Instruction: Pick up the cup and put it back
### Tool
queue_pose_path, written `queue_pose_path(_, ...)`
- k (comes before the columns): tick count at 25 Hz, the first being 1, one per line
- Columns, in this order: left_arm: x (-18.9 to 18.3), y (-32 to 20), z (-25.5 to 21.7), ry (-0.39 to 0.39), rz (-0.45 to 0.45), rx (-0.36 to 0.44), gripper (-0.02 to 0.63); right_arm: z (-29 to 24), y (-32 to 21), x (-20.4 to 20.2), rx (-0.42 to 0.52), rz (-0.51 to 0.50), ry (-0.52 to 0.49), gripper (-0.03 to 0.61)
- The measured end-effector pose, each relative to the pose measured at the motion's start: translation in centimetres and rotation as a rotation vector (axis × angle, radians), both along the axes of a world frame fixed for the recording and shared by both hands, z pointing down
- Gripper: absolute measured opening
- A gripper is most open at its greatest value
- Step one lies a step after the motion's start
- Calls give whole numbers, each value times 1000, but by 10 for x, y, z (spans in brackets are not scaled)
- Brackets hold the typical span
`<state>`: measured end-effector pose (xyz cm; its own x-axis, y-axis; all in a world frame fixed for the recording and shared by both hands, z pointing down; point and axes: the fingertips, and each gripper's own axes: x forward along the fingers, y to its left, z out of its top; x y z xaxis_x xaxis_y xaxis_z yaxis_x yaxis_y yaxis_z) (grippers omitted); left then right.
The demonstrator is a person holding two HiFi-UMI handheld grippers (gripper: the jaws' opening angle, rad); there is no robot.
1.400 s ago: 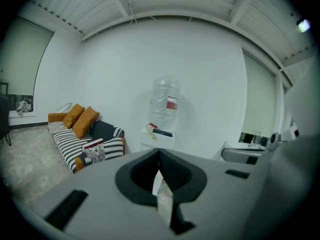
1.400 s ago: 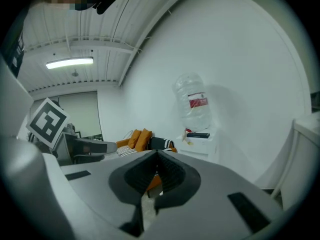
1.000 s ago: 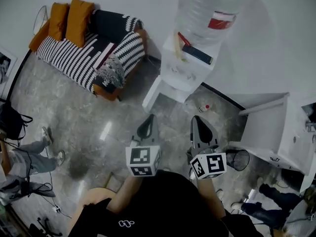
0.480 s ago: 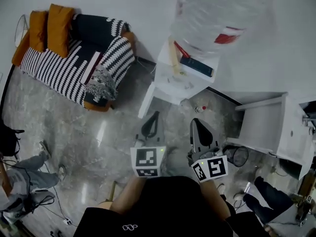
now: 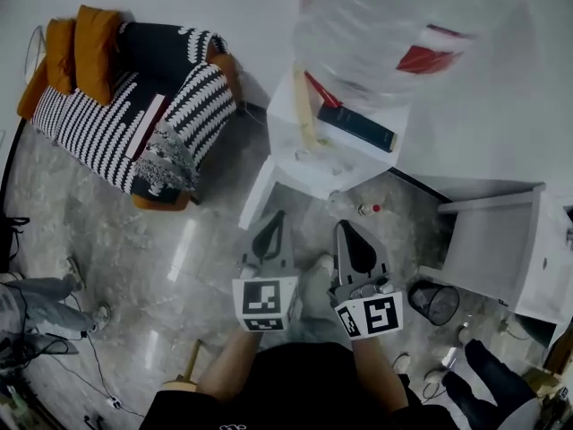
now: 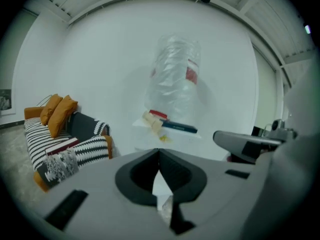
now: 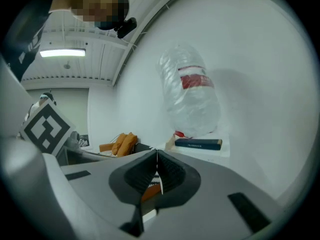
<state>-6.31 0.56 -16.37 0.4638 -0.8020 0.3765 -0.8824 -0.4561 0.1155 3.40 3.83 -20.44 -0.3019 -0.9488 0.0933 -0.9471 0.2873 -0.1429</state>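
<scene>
Jaws of left gripper [image 5: 276, 220] and right gripper [image 5: 343, 231] clenched empty, side by side over floor [image 5: 179, 240], near water dispenser [image 5: 304, 164]

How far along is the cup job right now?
Nothing looks done yet. In hand: nothing; left hand-held gripper and right hand-held gripper are both shut and empty, facing the water dispenser. Left: the whole pick-up and return; no cup is clearly visible.

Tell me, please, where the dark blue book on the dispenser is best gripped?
Take the book probably by its near long edge, pinched across its thickness from the front: it lies flat, and the water bottle stands close behind it.
</scene>
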Motion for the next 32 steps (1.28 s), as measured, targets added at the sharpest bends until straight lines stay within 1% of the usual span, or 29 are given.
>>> queue_pose_path(3,9,-5,66,-3,-48,-40,12,49,-14,15,5,-22,0,9)
queue_pose_path(9,21,-15,166,-19,-64,-42,12,152,-27,34,-15,-33,-6,10)
queue_pose_path(13,27,-21,233,2,-92,-85,12,211,-31,39,-35,-38,-9,9)
queue_pose_path(16,36,-36,273,10,-92,-82,12,257,-40,40,-49,-48,-33,9)
queue_pose_path(22,58,-62,336,14,-35,-39,12,346,-61,39,-58,-67,-61,9)
queue_pose_path(26,72,-82,375,-33,53,38,12,400,-75,34,-33,-89,-67,9)
queue_pose_path(28,79,-88,390,-35,94,62,12,423,-81,35,-21,-83,-78,9)
queue_pose_path(30,84,-93,400,-12,143,75,12,444,-86,38,-14,-80,-76,9)
queue_pose_path(32,86,-100,405,40,188,68,12,462,-95,40,-14,-86,-72,9)
